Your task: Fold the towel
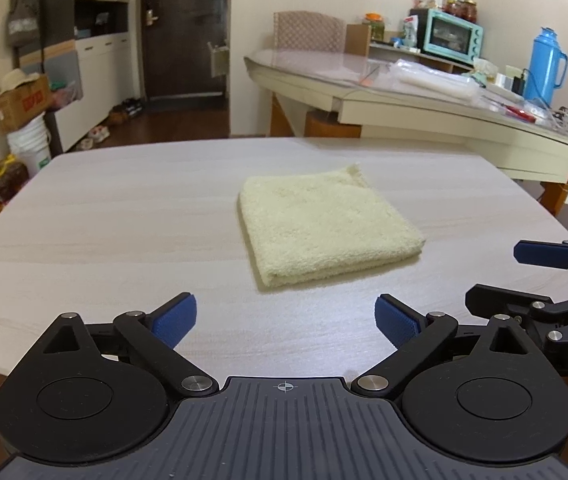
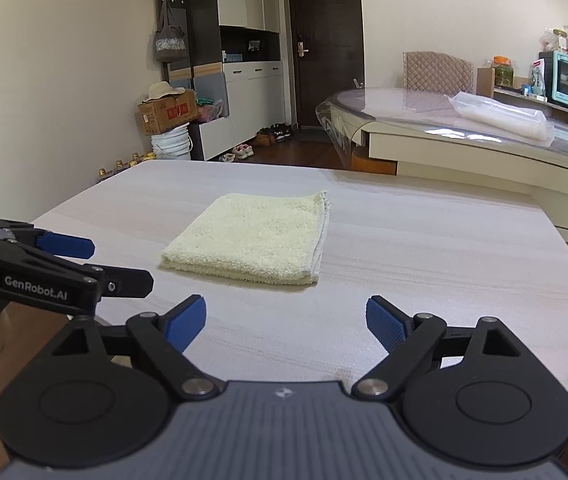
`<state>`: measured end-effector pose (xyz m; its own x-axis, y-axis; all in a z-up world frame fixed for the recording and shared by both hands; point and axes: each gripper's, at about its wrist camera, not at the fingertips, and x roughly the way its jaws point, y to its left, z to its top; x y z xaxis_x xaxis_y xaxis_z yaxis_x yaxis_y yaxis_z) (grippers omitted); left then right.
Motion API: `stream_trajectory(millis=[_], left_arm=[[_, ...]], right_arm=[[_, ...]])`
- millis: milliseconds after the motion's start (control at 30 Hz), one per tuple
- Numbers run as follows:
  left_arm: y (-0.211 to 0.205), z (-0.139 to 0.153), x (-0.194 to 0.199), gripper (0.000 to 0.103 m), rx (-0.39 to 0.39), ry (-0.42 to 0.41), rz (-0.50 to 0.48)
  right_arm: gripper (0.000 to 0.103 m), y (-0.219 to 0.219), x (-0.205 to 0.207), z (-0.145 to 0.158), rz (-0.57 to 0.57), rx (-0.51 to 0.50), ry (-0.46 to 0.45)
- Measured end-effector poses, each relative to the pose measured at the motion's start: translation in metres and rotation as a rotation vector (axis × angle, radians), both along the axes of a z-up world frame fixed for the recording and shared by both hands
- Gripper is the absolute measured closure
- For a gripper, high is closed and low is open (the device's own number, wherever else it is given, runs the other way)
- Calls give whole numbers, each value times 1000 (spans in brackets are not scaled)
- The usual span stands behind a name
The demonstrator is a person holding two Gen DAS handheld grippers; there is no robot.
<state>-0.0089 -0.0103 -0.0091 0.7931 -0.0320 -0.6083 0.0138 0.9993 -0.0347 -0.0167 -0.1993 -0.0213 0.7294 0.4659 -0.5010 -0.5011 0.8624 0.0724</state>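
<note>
A pale yellow towel (image 1: 323, 224) lies folded into a small square on the light wooden table (image 1: 124, 220). It also shows in the right wrist view (image 2: 252, 240). My left gripper (image 1: 285, 322) is open and empty, held back from the towel near the table's front edge. My right gripper (image 2: 285, 322) is open and empty too, just short of the towel. The right gripper shows at the right edge of the left wrist view (image 1: 543, 280). The left gripper shows at the left edge of the right wrist view (image 2: 68, 264).
A second table (image 1: 423, 100) stands behind on the right with a blue thermos (image 1: 543, 64), a teal toaster oven (image 1: 451, 36) and plastic bags. Cabinets, a cardboard box on a white bucket (image 1: 30, 144) and bottles stand on the left.
</note>
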Motion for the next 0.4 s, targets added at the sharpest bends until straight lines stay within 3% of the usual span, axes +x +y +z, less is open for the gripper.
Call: stream_trajectory(millis=[400], left_arm=[[-2,4,-2,3,-2,-37,3]], right_arm=[[13,2,-1,1,3,7,0]])
